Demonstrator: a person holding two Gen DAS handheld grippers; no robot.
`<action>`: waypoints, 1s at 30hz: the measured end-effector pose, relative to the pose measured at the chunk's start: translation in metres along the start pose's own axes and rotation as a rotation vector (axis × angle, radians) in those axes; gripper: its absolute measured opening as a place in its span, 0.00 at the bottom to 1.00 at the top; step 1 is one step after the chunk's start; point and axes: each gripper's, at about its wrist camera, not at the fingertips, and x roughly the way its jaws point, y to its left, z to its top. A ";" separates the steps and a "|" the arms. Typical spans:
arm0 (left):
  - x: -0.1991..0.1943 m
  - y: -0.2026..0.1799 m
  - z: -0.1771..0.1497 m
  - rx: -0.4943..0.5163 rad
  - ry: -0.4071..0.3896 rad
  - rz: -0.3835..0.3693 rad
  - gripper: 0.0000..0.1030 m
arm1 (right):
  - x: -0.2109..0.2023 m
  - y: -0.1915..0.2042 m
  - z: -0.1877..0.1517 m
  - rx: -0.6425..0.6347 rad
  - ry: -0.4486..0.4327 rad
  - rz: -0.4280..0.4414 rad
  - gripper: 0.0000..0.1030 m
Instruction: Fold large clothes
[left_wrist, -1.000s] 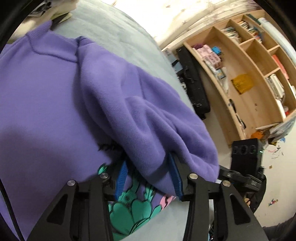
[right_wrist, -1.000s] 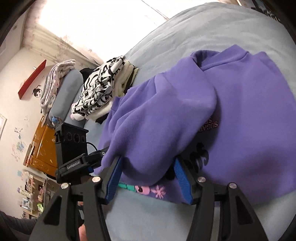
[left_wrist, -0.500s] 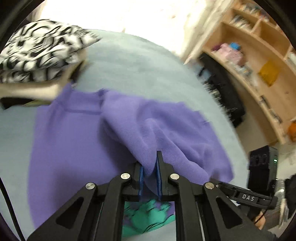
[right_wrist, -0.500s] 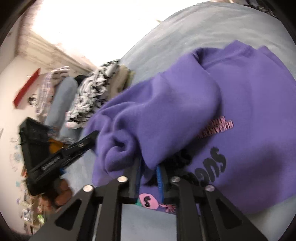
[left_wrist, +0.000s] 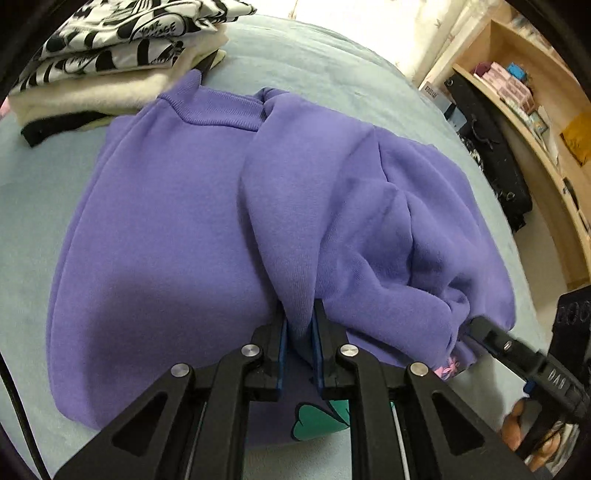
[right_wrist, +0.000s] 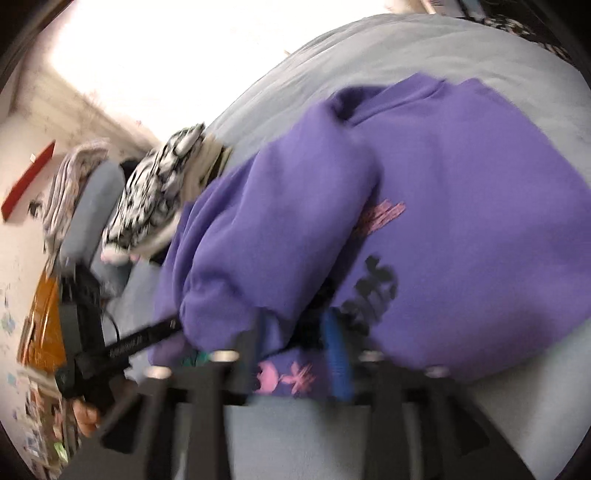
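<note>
Purple sweatshirt fold pinched in left tongs; right tongs opening astride hem.

Left claw clamped the purple sweatshirt fold; right claw reopened.

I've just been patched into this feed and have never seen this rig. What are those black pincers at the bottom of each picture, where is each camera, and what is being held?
There is no robot here: a person holds a handheld gripper in each hand, each with a fisheye camera looking along its jaws. One picture is from the left gripper, the other, blurred, from the right gripper. A purple sweatshirt lies on a light blue bed, beside a stack of folded clothes. The left jaws are shut on a fold of the sweatshirt. The right jaws have just been opening, with purple fabric between them but not clamped.
</note>
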 end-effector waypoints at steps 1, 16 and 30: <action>-0.005 0.009 -0.002 -0.010 0.000 -0.009 0.09 | -0.003 -0.006 0.005 0.025 -0.021 0.015 0.53; 0.002 -0.003 -0.004 0.014 0.044 -0.010 0.12 | 0.018 -0.011 0.023 -0.005 -0.022 -0.179 0.18; -0.053 -0.013 -0.014 0.072 -0.067 0.105 0.37 | -0.029 0.016 0.016 -0.140 -0.090 -0.333 0.34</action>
